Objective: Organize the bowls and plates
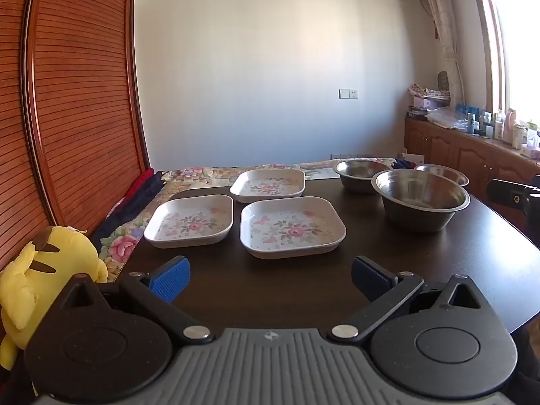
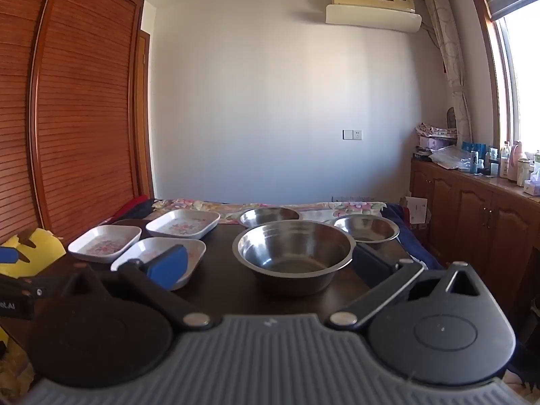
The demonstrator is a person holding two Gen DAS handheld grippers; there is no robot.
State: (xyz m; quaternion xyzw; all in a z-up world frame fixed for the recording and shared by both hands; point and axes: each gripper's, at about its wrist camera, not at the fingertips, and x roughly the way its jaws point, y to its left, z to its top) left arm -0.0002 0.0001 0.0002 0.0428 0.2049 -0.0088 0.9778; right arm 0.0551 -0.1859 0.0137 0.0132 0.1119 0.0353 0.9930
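Dark surface [image 1: 270, 290] carries three floral plates, three steel bowls. Both tools' jaws apart, empty; nothing stacked yet. Judged next: right tool [image 2: 266, 263] closes on the big bowl [image 2: 295, 253] straight ahead; left tool [image 1: 270, 278] faces the near plate [image 1: 292, 226].

My right gripper [image 2: 270, 263] hangs low over the near edge of the dark desk [image 2: 222, 287], jaws wide apart, holding nothing. Big steel bowl [image 2: 295, 256] sits right between the blue fingertips [image 2: 168, 266], not touched. Two smaller steel bowls behind it: one at back centre [image 2: 270, 216], one at back right [image 2: 366, 228], each partly hidden by the big bowl's rim. Three square floral plates on the left: far one [image 2: 184, 224], left one [image 2: 104, 243], near one [image 2: 158, 260] partly behind my left finger. All separate, none stacked. Yellow plush toy [image 2: 33, 249] at left edge; left gripper [image 2: 13, 290] peeks in there, state unclear.
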